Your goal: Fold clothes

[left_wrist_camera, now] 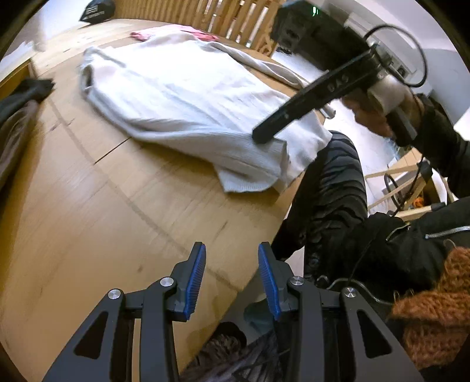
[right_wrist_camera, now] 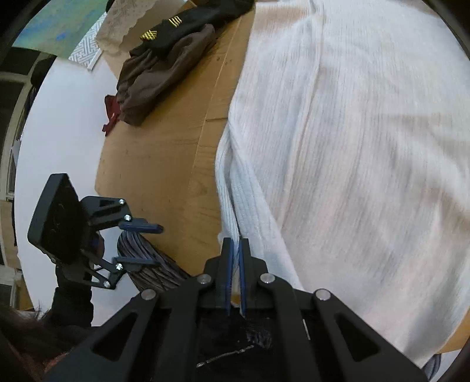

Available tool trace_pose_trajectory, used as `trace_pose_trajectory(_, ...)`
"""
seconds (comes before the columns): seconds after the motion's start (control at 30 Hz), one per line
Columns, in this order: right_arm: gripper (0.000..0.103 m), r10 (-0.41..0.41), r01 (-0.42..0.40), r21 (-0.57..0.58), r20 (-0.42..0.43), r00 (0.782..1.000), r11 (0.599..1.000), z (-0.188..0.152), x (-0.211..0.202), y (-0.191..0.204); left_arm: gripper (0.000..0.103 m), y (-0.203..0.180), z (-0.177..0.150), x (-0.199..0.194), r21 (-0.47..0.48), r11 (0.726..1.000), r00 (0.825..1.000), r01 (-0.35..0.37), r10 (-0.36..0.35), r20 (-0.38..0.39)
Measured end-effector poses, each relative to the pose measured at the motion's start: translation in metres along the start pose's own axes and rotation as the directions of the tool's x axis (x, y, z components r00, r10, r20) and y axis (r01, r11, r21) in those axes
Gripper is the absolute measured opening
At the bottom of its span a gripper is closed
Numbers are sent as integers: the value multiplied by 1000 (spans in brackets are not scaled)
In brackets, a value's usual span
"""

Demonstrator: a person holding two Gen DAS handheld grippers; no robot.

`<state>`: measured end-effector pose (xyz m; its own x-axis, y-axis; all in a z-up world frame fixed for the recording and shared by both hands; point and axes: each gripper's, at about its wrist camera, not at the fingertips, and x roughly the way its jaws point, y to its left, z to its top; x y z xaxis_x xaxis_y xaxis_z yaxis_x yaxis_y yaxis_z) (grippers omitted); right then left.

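A white ribbed sweater [left_wrist_camera: 188,97] lies spread on the wooden table [left_wrist_camera: 88,205], its hem toward the near edge. My right gripper [right_wrist_camera: 235,249] is shut on the sweater's ribbed hem [right_wrist_camera: 235,194], and the sweater [right_wrist_camera: 352,147] fills the right wrist view. In the left wrist view the right gripper [left_wrist_camera: 264,138] touches the hem corner, held by a hand [left_wrist_camera: 373,114]. My left gripper [left_wrist_camera: 232,258] hovers open over the table's near edge with nothing between its blue pads [left_wrist_camera: 195,282]. The right wrist view shows the left gripper [right_wrist_camera: 147,244] open, off the table's edge.
A brown garment [right_wrist_camera: 158,73] and a black garment with yellow marks [right_wrist_camera: 176,26] lie piled at the table's far corner. A pink cloth [left_wrist_camera: 176,32] lies beyond the sweater. Wooden chair backs [left_wrist_camera: 235,17] stand behind the table. The person's striped leg [left_wrist_camera: 335,191] is beside the table's edge.
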<state>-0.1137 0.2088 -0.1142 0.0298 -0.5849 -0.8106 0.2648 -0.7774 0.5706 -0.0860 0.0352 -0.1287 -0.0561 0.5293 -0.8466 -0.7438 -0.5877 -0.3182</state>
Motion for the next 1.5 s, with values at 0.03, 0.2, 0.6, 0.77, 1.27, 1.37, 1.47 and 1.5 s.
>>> trace_pose_trajectory(0.03, 4, 11, -11, -2, 9, 1000, 1000, 5, -4, 5, 35, -2, 4, 4, 9, 1000, 1000, 3, -3, -5)
trace_pose_trajectory(0.2, 4, 117, -116, -33, 50, 992, 993, 1, -14, 29, 35, -3, 22, 15, 23, 999, 1000, 29, -29, -1)
trace_pose_trajectory(0.6, 4, 138, -136, -31, 46, 989, 990, 3, -14, 39, 45, -28, 50, 15, 12, 1000, 984, 13, -15, 175)
trace_pose_trajectory(0.77, 4, 148, -147, -36, 43, 988, 989, -3, -19, 29, 42, -32, 57, 20, -22, 999, 972, -27, 32, 234)
trace_pose_trajectory(1.27, 45, -109, 114, -111, 50, 993, 987, -15, -21, 13, 4, -4, 13, -18, -165, 986, 928, -32, 90, 362)
trace_pose_trajectory(1.37, 45, -277, 286, -111, 86, 957, 952, -14, -15, -6, 4, -10, -2, -32, -186, 979, 906, -87, 156, 394)
trace_pose_trajectory(1.47, 45, -437, 449, -104, 122, 891, 887, -13, -9, -25, 4, -16, -20, -43, -231, 971, 872, -63, 166, 461)
trace_pose_trajectory(1.5, 45, -437, 447, -98, 106, 893, 889, -14, -3, -31, 4, -15, -25, -41, -250, 967, 870, -57, 171, 463)
